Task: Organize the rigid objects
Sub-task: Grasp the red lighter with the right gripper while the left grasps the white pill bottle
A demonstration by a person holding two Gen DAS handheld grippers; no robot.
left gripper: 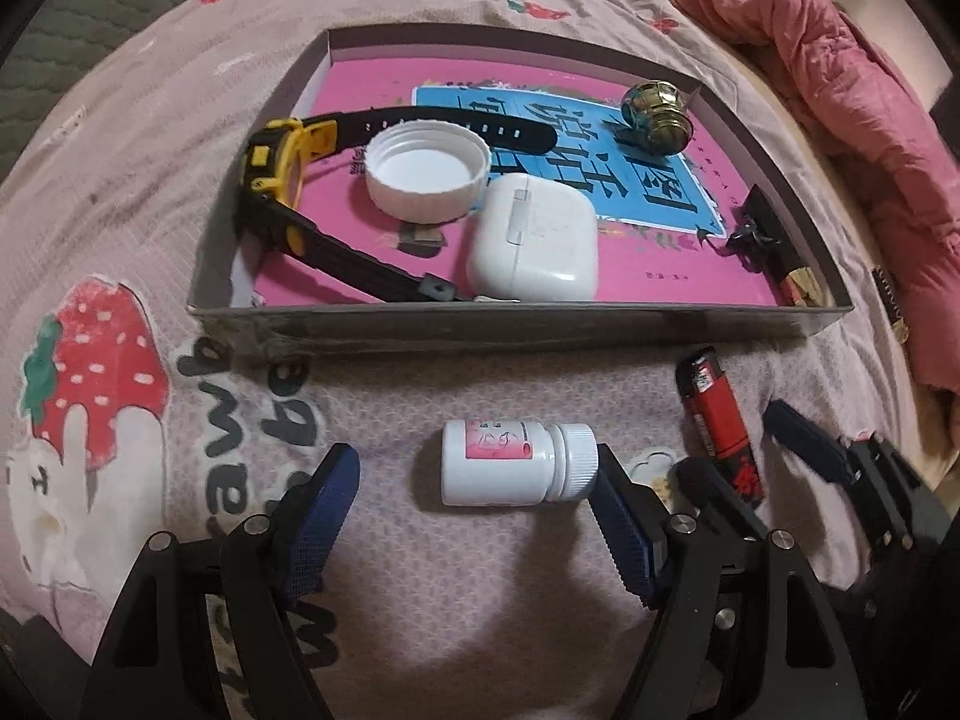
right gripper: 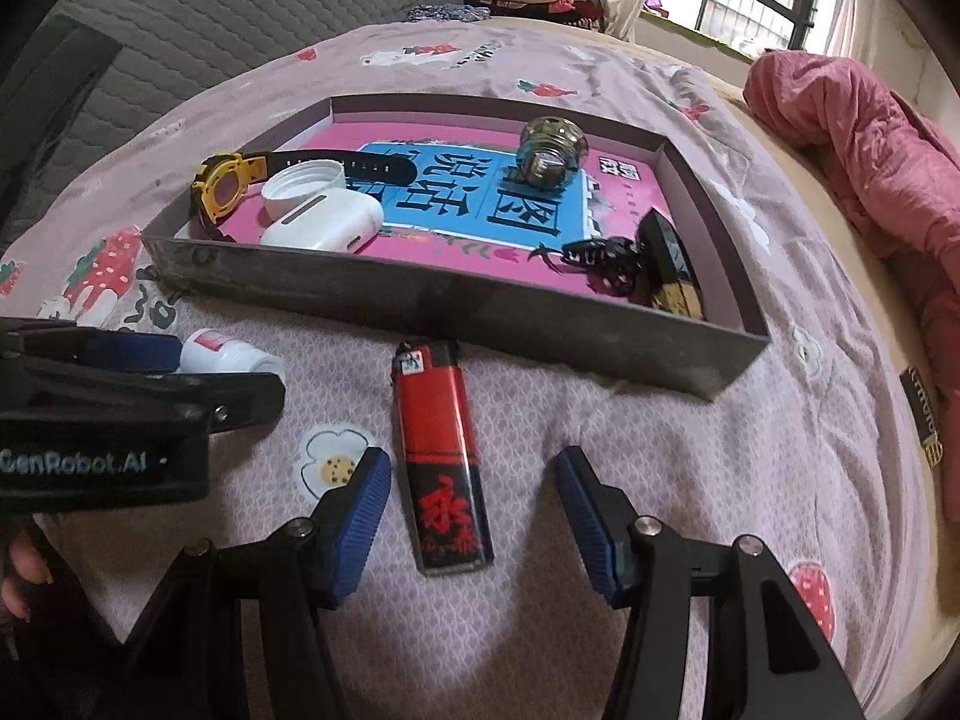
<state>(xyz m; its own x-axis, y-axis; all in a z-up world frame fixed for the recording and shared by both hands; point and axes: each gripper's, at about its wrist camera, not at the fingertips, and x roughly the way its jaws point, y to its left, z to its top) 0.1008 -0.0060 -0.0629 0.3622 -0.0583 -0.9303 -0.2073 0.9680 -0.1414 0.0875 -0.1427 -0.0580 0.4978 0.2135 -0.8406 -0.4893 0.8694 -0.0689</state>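
On the pink bedspread (left gripper: pixel 420 570) lie a grey tray (left gripper: pixel 516 321), pill bottle (left gripper: pixel 510 465) and lighter (right gripper: pixel 441 450).

Plastic, card and metal on soft printed cloth

The pill bottle (left gripper: pixel 516 465) and earbud case (left gripper: pixel 533 240) are smooth white plastic; the lighter (right gripper: pixel 441 456) is glossy red and black. The tray (right gripper: pixel 456 306) looks like matt grey card, the book cover (left gripper: pixel 600 168) glossy, the round ornament (right gripper: pixel 552 144) shiny metal, the bedspread (left gripper: pixel 420 396) woven.
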